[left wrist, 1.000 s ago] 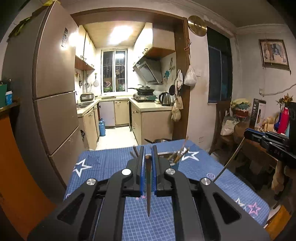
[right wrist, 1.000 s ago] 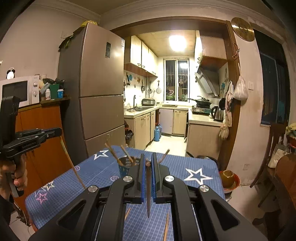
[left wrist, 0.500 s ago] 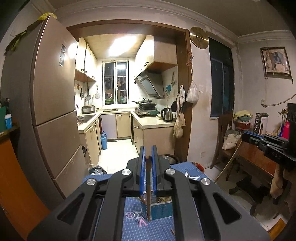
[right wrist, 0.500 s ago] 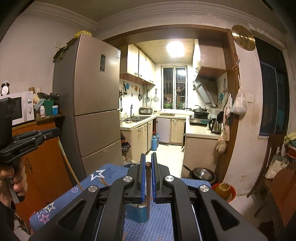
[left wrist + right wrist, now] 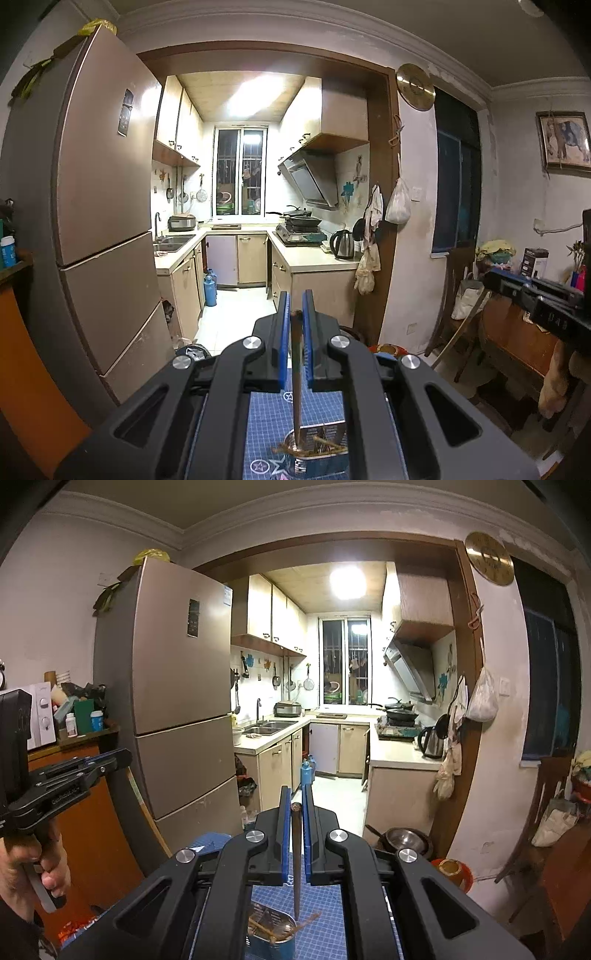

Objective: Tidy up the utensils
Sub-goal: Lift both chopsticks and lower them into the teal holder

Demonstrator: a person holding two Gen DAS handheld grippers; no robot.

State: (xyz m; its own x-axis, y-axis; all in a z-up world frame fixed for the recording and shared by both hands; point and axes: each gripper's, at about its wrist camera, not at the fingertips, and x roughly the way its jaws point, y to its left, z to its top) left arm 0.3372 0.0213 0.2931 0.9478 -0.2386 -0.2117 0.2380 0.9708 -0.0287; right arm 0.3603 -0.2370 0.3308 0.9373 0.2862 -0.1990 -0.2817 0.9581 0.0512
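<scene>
Between the blue pads of the left gripper a single dark wooden chopstick is pinched near its top end, hanging almost straight down so that its tip dips into the metal utensil holder directly below the jaws. A few other chopsticks lie slanted inside that holder, which stands on the blue star-patterned tablecloth underneath the claw. The right gripper does the same thing: its jaws are closed narrowly on a second chopstick, gripped near the blunt upper end, with the pointed tip hanging just above the rim of a blue-sided can that holds several sticks, again straight beneath the fingers. From the right claw's view, the left gripper shows off to the left and slightly ahead, carried by the person's left hand around its handle, with its own chopstick trailing downward. Beyond both claws, ahead through the doorway, is the kitchen, with a tall fridge to the left of the opening and a kettle on the counter to the right.
</scene>
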